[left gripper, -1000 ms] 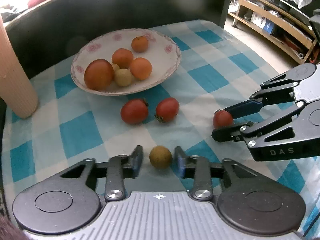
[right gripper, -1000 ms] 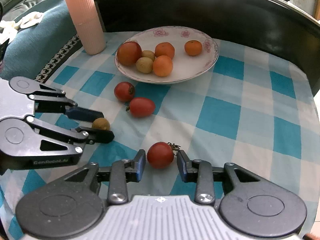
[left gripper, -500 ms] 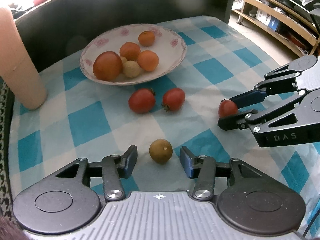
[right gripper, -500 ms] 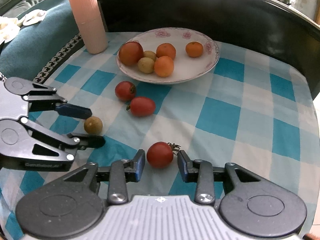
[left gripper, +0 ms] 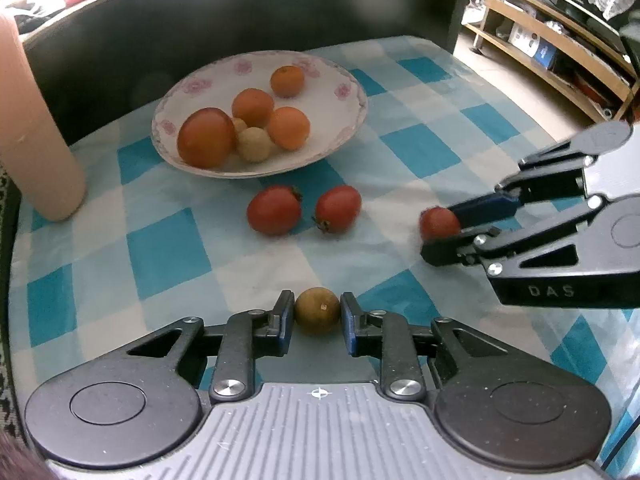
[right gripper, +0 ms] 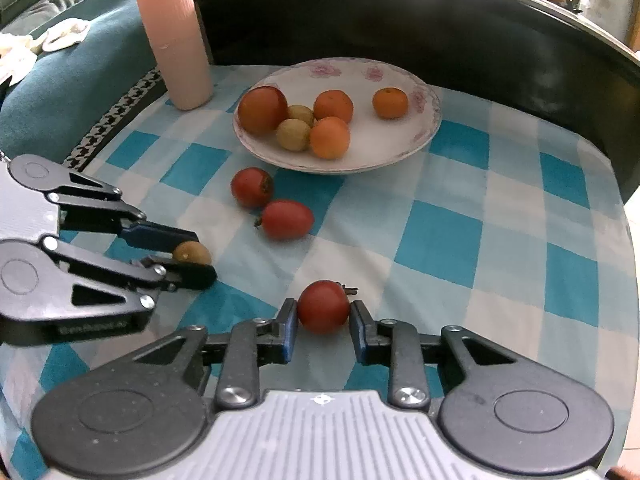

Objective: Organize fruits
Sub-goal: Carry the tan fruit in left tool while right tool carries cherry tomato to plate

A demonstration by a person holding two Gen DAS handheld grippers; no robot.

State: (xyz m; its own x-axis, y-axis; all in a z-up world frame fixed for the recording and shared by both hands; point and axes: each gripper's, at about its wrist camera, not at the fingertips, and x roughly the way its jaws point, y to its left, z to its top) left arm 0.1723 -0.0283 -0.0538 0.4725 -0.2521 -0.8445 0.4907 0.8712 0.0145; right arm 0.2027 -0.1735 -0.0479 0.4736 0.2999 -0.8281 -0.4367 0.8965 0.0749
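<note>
Both claws are mid-pick on the blue-checked tablecloth (left gripper: 168,248) — the left gripper (left gripper: 317,316) pinching a small brown longan (left gripper: 318,311), the right gripper (right gripper: 323,322) a round red tomato (right gripper: 323,307) — so next (I'd guess) comes lifting them to the flowered white plate (right gripper: 420,136).

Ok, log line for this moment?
left gripper: shut on longan | right gripper: shut on tomato | plate: six fruits

Your brown longan (left gripper: 318,311) sits at 6 o'clock, one red tomato (right gripper: 323,307) at 3, two tomatoes (left gripper: 303,211) central, the fruit-filled floral plate (left gripper: 352,92) at 12.
</note>
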